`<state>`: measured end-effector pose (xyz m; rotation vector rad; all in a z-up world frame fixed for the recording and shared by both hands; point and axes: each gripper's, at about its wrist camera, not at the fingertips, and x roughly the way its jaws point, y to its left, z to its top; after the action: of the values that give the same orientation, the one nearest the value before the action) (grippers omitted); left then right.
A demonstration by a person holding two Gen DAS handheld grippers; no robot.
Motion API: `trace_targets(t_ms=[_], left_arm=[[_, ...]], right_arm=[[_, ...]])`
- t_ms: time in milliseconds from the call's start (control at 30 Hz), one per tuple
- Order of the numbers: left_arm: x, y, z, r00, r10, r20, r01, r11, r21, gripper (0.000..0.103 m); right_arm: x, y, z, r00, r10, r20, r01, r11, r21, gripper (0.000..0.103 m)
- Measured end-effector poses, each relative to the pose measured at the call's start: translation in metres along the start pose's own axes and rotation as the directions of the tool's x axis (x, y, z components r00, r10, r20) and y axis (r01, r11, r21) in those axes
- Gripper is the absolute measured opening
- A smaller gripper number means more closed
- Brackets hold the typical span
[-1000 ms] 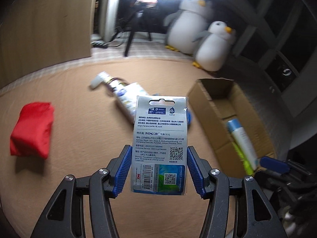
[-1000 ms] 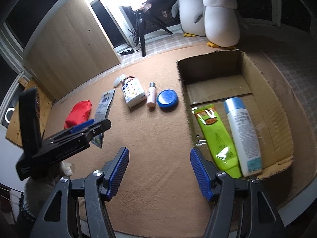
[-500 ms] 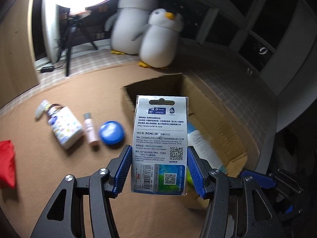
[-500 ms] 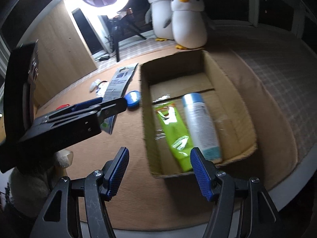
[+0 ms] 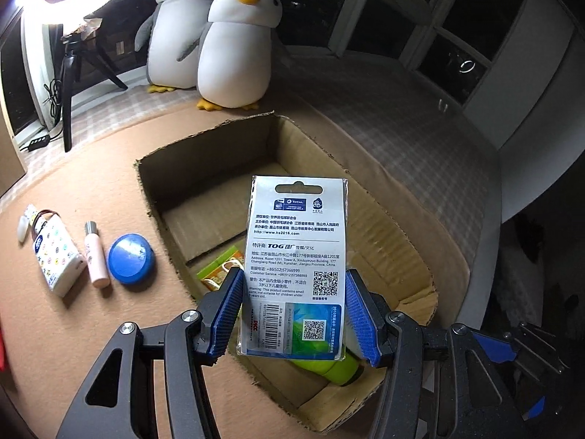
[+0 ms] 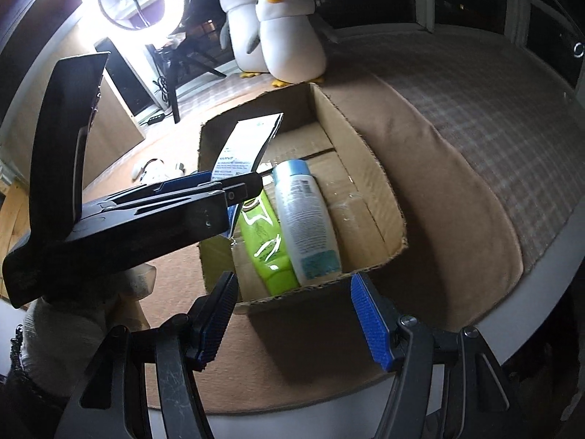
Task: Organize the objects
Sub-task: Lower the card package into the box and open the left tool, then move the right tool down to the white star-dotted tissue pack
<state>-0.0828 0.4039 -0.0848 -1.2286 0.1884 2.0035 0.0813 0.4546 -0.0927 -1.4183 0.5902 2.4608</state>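
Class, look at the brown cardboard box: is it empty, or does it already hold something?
Not empty. The brown cardboard box is open-topped, and a lime-green tube and a white bottle with a light-blue cap lie side by side on its floor.

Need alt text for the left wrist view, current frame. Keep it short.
The left tongs grip a flat retail card package upright above an open cardboard box holding a green tube. On the tan mat left of the box lie a blue round lid, a pink tube and a white patterned bottle; two plush penguins stand behind.
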Motion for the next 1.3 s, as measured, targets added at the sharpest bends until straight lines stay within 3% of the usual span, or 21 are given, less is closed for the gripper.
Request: trace_targets(t_ms=[133, 200, 600, 900, 1300], left_arm=[[0.003, -0.002, 0.002, 1.0, -0.024, -0.015, 0.024, 1.0, -0.002, 0.063], [0.003, -0.001, 0.003, 0.999, -0.03, -0.021, 0.03, 0.999, -0.011, 0.074], [-0.03, 0.024, 0.001, 0.999, -0.003, 0.043, 0.005, 0.998, -0.055, 0.074], [-0.078, 0.104, -0.018, 0.986, 0.118, 0.119, -0.093, 0.976, -0.197, 0.074], [-0.101, 0.208, -0.057, 0.968, 0.228, 0.107, -0.175, 0.914, -0.366, 0.074]], right_arm=[[0.001, -0.001, 0.001, 1.0, 0.0, -0.004, 0.0, 1.0, 0.003, 0.061], [0.003, -0.001, 0.001, 1.0, 0.003, -0.007, -0.003, 1.0, 0.001, 0.061], [0.009, 0.007, 0.004, 0.999, 0.03, -0.021, -0.03, 1.0, -0.006, 0.065], [0.02, 0.045, 0.035, 0.996, 0.088, -0.01, -0.089, 0.993, -0.081, 0.066], [0.059, 0.118, 0.086, 0.98, 0.196, -0.044, -0.201, 0.957, -0.209, 0.066]])
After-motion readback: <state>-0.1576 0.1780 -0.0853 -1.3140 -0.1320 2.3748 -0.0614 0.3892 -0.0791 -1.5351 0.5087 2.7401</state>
